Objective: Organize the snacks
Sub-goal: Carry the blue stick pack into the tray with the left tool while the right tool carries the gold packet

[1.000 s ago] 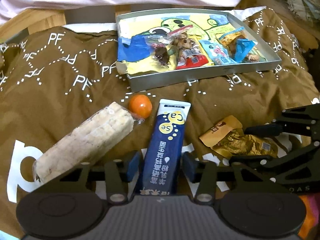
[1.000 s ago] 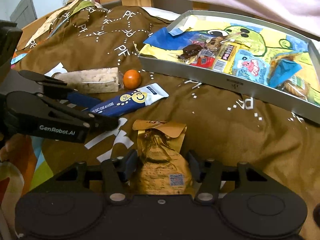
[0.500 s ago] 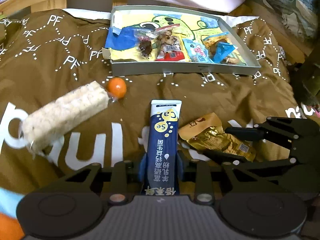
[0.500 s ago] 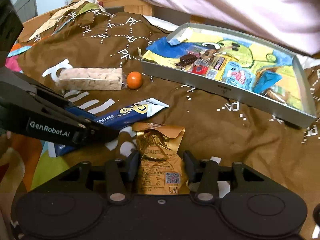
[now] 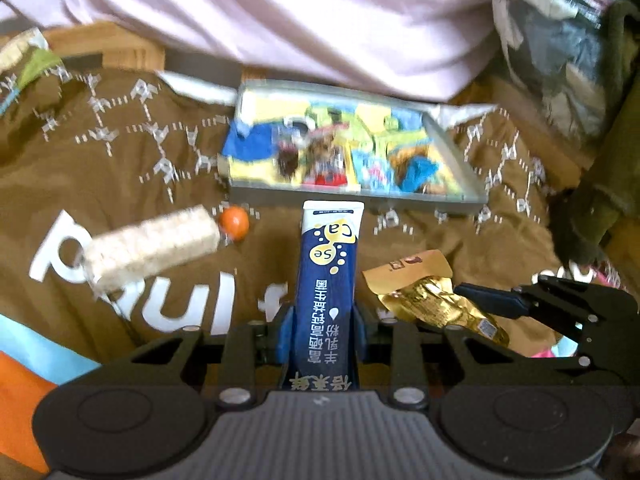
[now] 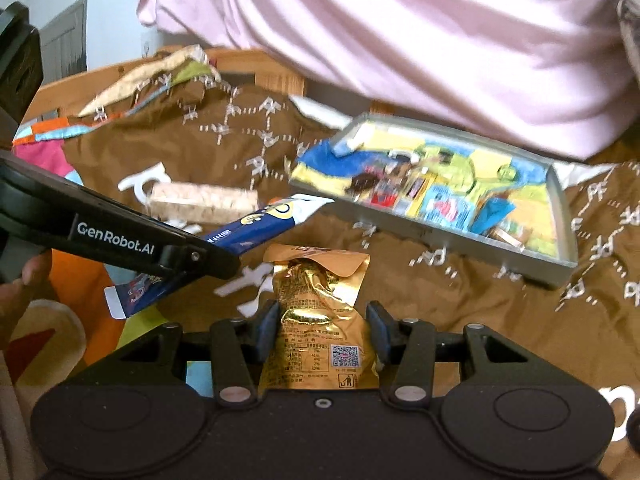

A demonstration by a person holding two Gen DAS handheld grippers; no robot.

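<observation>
- Left gripper (image 5: 322, 330): jaws closed on the blue sachet (image 5: 326, 280), gripped near its lower end, raised clear of the bedspread (image 5: 120, 168).
- Right gripper (image 6: 322, 332): jaws clamp the gold packet (image 6: 318, 312) mid-length.
- Tray (image 6: 440, 236) lies beyond both.

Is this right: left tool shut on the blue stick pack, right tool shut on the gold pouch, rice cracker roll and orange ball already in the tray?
Not quite. In the left wrist view, the rice cracker roll and orange ball lie on the brown cloth, outside the tray. The rest holds: left tool shut on the blue stick pack, right tool on the gold pouch.
</observation>
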